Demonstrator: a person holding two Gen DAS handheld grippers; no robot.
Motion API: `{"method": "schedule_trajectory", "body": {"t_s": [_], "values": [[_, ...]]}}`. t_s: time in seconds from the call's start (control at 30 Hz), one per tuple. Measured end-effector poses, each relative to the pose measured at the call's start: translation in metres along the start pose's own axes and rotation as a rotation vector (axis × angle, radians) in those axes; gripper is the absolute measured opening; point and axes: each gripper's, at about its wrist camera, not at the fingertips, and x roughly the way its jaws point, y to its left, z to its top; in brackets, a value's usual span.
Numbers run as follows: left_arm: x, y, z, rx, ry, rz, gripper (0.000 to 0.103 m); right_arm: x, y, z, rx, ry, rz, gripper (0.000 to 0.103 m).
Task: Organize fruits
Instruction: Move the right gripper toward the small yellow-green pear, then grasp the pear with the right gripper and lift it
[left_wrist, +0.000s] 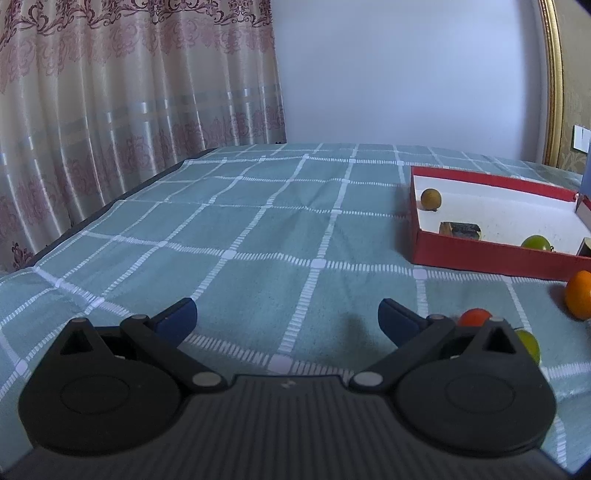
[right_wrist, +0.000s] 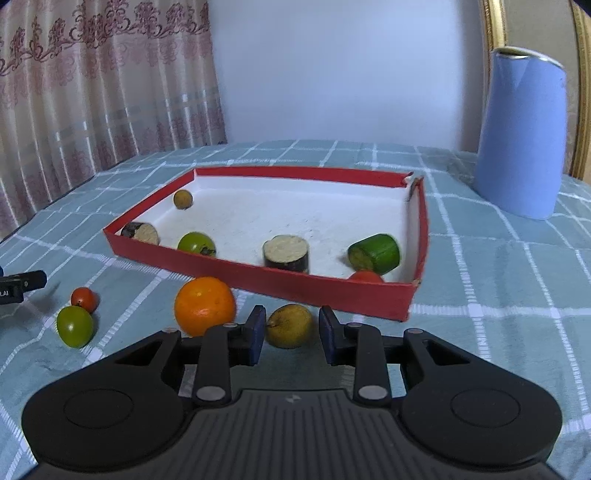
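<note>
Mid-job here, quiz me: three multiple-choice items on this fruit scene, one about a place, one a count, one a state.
1. Where is the yellow fruit?
A. inside the red box
B. on the cloth between the right claw's fingers
C. beside the blue jug

2. How many fruits lie on the cloth outside the red box?
A. two
B. four
C. six

3. How is the left claw?
A. wide open, holding nothing
B. shut on the orange
C. shut on the green fruit

Answers: 1 B, it sits in the gap of the right claw; 2 B, yellow fruit, orange, small red fruit, green fruit; 3 A, only cloth lies between its fingers.
</note>
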Motion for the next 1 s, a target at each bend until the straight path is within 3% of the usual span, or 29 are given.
{"method": "schedule_trajectory", "body": {"t_s": [0.6,1.0], "values": [[0.000,0.000,0.000,0.002,0.003,0.007,0.103,0.007,0.000,-0.002,0.023,0.010,0.025,0.029],[0.000,0.000,-0.001,0.003,0.004,0.009,0.103,-0.011,-0.001,-0.005,0.031,-0.051,0.021,0.029]]}}
